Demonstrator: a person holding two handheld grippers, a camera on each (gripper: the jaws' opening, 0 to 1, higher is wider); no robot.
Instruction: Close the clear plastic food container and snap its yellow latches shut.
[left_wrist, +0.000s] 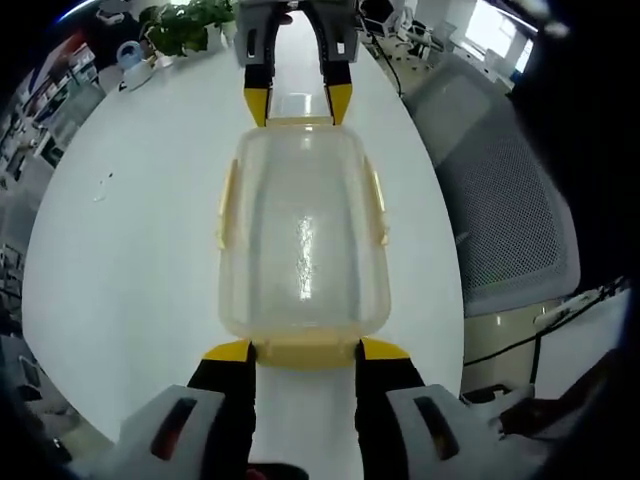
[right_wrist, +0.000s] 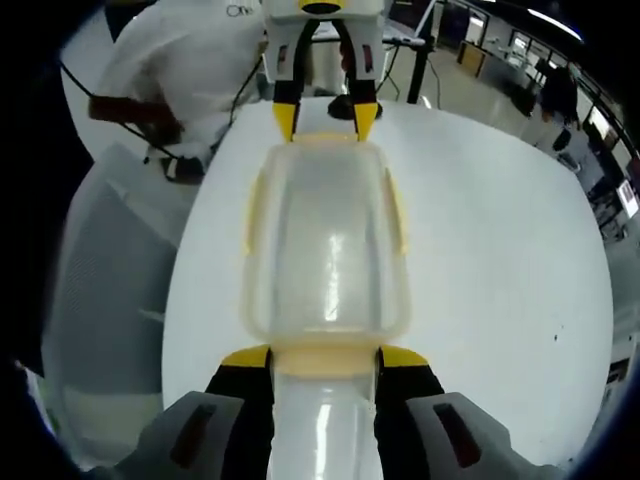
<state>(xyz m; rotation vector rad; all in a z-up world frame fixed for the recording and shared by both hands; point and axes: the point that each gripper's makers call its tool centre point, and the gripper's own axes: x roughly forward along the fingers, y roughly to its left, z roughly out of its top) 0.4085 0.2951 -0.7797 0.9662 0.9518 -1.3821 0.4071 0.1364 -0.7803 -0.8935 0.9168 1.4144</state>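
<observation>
The clear plastic food container (left_wrist: 303, 235) lies lengthwise on the white table (left_wrist: 130, 220) with its lid on. Yellow latches sit on both long sides (left_wrist: 228, 205) and at both ends. My left gripper (left_wrist: 307, 350) stands open at the near end, its yellow tips on either side of the end latch (left_wrist: 305, 353). At the far end my right gripper (left_wrist: 298, 104) straddles the other end latch (left_wrist: 298, 122). In the right gripper view the container (right_wrist: 325, 240) runs away from my open right gripper (right_wrist: 325, 357), whose tips flank a latch (right_wrist: 325, 358); the left gripper (right_wrist: 323, 119) faces it.
A grey mesh chair (left_wrist: 510, 200) stands close to the table's edge, also seen as a chair (right_wrist: 100, 290) in the right gripper view. A potted plant (left_wrist: 185, 25) sits at the table's far end. A person in white (right_wrist: 190, 70) is behind the left gripper.
</observation>
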